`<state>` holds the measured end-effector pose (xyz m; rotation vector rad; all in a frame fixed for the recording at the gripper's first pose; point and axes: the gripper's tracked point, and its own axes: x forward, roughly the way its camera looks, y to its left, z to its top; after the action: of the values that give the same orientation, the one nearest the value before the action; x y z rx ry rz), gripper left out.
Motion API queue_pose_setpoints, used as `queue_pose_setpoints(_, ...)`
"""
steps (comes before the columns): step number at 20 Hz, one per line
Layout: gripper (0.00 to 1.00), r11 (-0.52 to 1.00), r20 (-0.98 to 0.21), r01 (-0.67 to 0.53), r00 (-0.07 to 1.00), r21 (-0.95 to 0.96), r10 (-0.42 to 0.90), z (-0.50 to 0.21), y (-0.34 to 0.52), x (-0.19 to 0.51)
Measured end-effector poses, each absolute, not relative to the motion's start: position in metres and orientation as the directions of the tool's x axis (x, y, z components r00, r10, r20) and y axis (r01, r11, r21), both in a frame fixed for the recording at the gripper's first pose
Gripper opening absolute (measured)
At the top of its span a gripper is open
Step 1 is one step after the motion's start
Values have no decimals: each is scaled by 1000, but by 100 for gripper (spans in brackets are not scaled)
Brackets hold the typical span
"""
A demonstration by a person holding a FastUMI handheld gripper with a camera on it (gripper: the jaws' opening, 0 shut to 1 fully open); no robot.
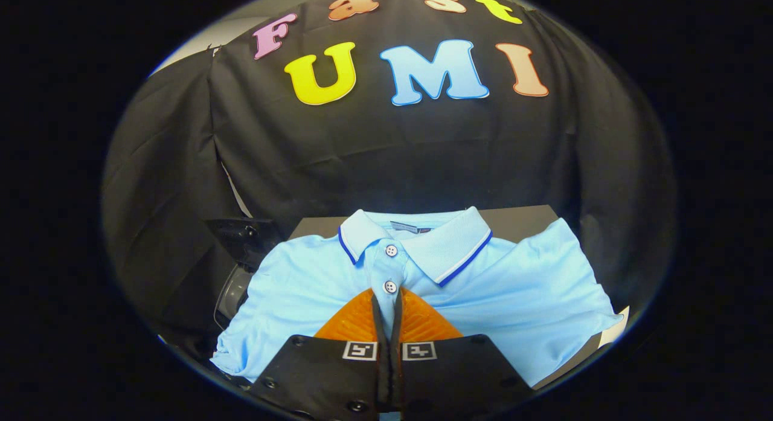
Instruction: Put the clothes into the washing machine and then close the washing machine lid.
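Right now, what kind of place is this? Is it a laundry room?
Probably a recording booth set up for laundry, not a real laundry room. Black cloth hangs as the wall, a light blue polo shirt lies on a dark surface, and the gripper is closed at its button placket.

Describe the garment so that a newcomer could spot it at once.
On the dark surface before the black cloth wall lies a light blue polo shirt. The tongs are closed at its button placket. Its blue-edged collar and two buttons mark it.

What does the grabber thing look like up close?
The gripper has two wedge-shaped fingers with ribbed faces, tapering to narrow tips. Behind them sit two flat black plates with round screws, each carrying a small square black-and-white marker.
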<state>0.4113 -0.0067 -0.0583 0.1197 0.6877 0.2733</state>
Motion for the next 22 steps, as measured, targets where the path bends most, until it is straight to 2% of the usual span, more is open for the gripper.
queue_pose_setpoints(7, 1, 946, -544, -212, 777, 247, 316, -18, 22, 398)
queue_pose_setpoints(14, 1, 918, -472, -265, 795, 294, 381, 17, 81, 389)
queue_pose_setpoints(22, 1, 904, -444, -329, 791, 274, 422, 34, 153, 385)
